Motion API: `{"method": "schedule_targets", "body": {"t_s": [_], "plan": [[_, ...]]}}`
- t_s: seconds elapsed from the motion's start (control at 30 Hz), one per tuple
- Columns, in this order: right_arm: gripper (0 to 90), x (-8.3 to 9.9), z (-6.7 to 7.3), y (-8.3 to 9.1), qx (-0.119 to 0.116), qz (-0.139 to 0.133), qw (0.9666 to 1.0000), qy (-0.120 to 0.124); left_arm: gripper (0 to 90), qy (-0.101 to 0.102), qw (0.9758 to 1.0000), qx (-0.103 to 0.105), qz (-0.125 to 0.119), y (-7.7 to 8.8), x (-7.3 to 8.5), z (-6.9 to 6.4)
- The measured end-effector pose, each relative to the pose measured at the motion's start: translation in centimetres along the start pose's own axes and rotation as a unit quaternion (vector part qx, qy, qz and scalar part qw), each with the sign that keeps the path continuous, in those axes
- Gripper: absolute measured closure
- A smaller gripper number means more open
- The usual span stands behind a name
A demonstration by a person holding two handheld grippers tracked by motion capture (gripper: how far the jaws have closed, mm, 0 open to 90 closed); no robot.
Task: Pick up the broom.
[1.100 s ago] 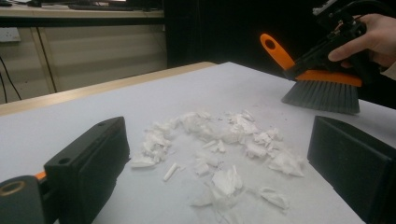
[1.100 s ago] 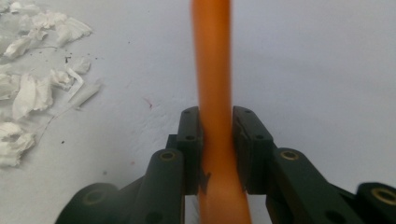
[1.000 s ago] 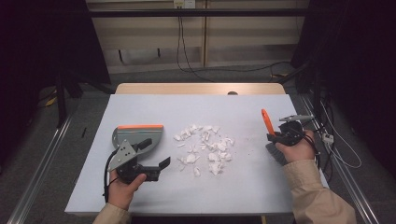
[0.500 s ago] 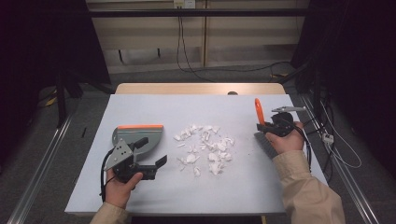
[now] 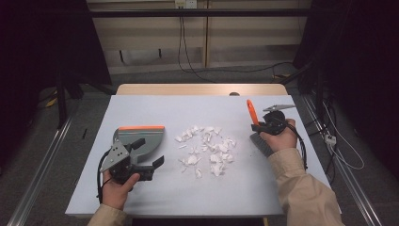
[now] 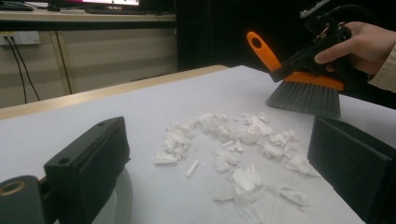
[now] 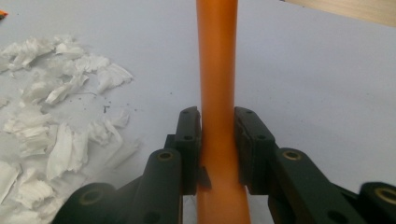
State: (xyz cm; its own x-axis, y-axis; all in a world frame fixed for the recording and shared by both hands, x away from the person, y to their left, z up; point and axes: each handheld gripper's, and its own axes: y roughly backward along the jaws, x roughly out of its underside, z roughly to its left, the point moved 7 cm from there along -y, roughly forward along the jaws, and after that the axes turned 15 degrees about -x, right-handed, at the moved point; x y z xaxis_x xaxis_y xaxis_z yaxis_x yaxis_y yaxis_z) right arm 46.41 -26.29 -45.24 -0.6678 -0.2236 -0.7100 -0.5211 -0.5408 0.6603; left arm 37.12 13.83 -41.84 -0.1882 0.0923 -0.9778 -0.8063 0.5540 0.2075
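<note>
Now brush (image 5: 258, 127) handle (image 5: 252, 111) up — tilted away.

High view: fixed overhead, facing forward and down on the surface (image 5: 155, 113). Left gripper view: low, looking across the paper scraps (image 6: 233, 149) toward the brush (image 6: 303, 91). Right gripper view: close along the brush handle; scraps shared by all three.

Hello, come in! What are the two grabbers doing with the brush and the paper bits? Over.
Right gripper shut on brush handle. Left gripper open, empty, beside dustpan. Paper scraps piled mid-table, unswept. Nothing between brush and scraps.
</note>
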Motion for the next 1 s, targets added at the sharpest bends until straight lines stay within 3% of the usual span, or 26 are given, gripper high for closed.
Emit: {"method": "schedule_targets", "body": {"t_s": [0.2,0.5,0.53,0.63,0.67,0.7,0.8,0.9,1.0], "plan": [[63.0,0.6,0.0,1.0,0.006,0.007,0.9999,0.007,5.0,0.0,1.0,-0.001,-0.001,0.1,0.0,0.1],[59.3,2.6,0.9,2.9,0.011,0.03,0.9994,0.015,5.0,-0.002,1.0,-0.003,0.001,0.3,0.0,0.3],[60.9,3.3,1.0,3.2,0.023,0.05,0.9983,0.019,5.0,-0.002,1.0,-0.004,0.0,0.3,0.0,0.3],[62.8,3.9,0.9,3.4,0.039,0.061,0.9971,0.022,5.0,-0.002,1.0,-0.007,0.0,0.5,-0.1,0.6],[69.9,4.0,0.8,3.5,0.037,0.061,0.9972,0.022,5.0,-0.004,1.0,-0.009,0.0,0.6,-0.1,0.8],[70.8,4.1,0.9,3.5,0.032,0.054,0.9978,0.019,5.0,-0.004,0.9999,-0.01,0.001,0.7,-0.1,0.9],[71.5,4.2,0.9,3.4,0.036,0.049,0.9981,0.011,5.0,-0.004,0.9999,-0.015,0.002,0.8,0.0,1.4],[71.6,4.0,1.2,3.2,0.023,0.045,0.9987,0.001,5.0,-0.002,0.9998,-0.019,0.004,0.9,0.1,1.8],[71.6,3.4,1.5,2.9,0.02,0.025,0.9995,-0.002,5.0,-0.002,0.9998,-0.021,0.004,1.1,0.1,2.2]]}}
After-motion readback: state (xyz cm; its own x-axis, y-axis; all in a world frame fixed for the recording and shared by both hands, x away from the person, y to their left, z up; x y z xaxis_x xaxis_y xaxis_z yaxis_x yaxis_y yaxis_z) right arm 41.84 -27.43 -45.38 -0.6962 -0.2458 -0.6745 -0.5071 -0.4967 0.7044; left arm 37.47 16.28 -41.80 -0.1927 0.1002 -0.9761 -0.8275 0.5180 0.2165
